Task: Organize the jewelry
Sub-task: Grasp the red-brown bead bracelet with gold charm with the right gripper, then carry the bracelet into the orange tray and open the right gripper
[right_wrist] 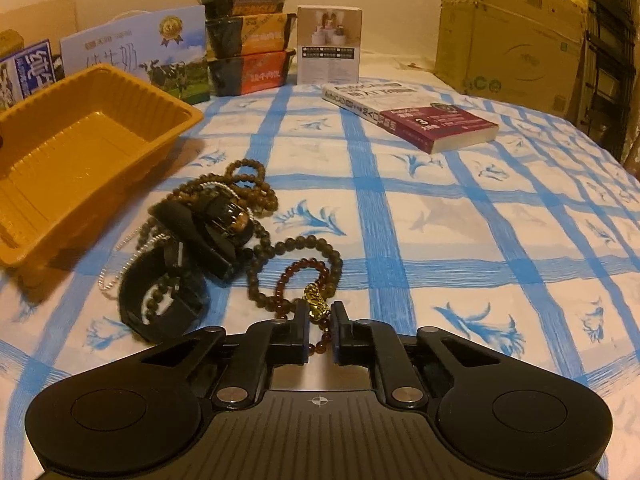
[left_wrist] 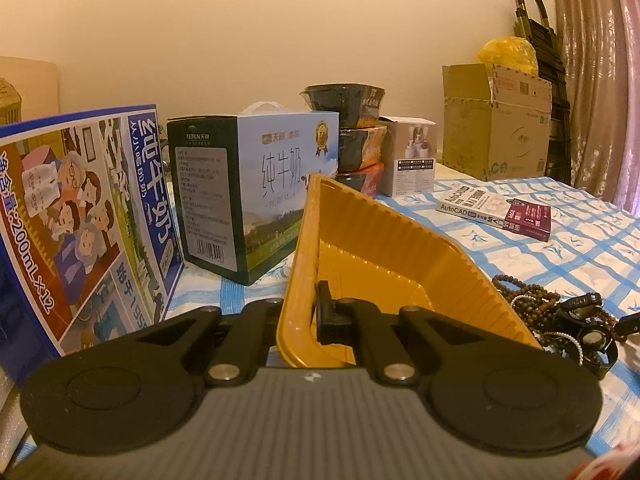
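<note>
Jewelry pile point(right_wrist: 224, 240) lies ahead-left of my right claw point(right_wrist: 320, 320), whose jaws pinch the red bead bracelet point(right_wrist: 292, 280) at its gold charm, while my left claw point(left_wrist: 300, 320) grips the tilted tray point(right_wrist: 80, 148) rim, further left.

Ahead of my right gripper an AutoCAD book point(right_wrist: 416, 114) lies flat on the blue-checked cloth point(right_wrist: 440, 216). Beyond it I see stacked meal bowls point(right_wrist: 246, 36) beside a small white box point(right_wrist: 329, 45), milk cartons point(right_wrist: 132, 60) further left, a cardboard box point(right_wrist: 512, 36) far right
</note>
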### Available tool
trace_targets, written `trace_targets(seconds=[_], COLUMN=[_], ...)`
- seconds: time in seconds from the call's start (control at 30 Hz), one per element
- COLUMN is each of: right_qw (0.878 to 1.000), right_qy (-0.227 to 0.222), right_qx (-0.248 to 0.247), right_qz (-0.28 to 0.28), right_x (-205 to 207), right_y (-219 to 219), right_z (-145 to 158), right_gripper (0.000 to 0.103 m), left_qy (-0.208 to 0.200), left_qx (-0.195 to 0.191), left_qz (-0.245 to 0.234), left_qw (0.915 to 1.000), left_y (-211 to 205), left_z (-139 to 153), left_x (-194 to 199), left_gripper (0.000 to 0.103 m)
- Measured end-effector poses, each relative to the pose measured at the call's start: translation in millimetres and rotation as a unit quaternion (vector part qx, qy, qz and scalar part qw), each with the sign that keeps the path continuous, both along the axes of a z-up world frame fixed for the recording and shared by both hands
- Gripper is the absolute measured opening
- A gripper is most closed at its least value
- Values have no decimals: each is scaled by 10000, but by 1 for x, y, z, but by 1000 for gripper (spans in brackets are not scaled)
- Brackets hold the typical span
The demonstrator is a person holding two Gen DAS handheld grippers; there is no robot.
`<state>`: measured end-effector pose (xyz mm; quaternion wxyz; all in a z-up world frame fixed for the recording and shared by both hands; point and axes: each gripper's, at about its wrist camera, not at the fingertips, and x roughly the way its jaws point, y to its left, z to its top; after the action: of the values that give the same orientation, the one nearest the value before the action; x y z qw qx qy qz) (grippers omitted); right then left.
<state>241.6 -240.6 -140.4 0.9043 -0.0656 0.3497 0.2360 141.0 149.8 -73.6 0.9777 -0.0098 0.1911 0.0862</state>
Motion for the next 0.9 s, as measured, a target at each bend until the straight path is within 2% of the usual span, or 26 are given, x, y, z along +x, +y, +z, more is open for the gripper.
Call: trace_targets(seconds=[0.37, 0.5, 0.67, 0.9], right_qw=[9985, 9963, 9871, 9760], right_qy=[-277, -416, -476, -226], right_qx=[464, 725, 1373, 1734], right_qz=[-98, 186, 677, 1294], right_x=[-10, -18, -27, -36], right_y=[6, 29, 67, 132], right_z=[55, 79, 105, 112], right_gripper=[10, 10, 10, 10], left_qy=[-24, -35, -24, -5], left_qx=[33, 5, -53, -119], left_qz=[-54, -60, -57, -40], left_qw=[10000, 10000, 10000, 9999], left_y=[-1, -1, 0, 3], left_z=[0, 1, 1, 0], left_x=[-5, -8, -13, -18], left_gripper=[4, 4, 4, 4])
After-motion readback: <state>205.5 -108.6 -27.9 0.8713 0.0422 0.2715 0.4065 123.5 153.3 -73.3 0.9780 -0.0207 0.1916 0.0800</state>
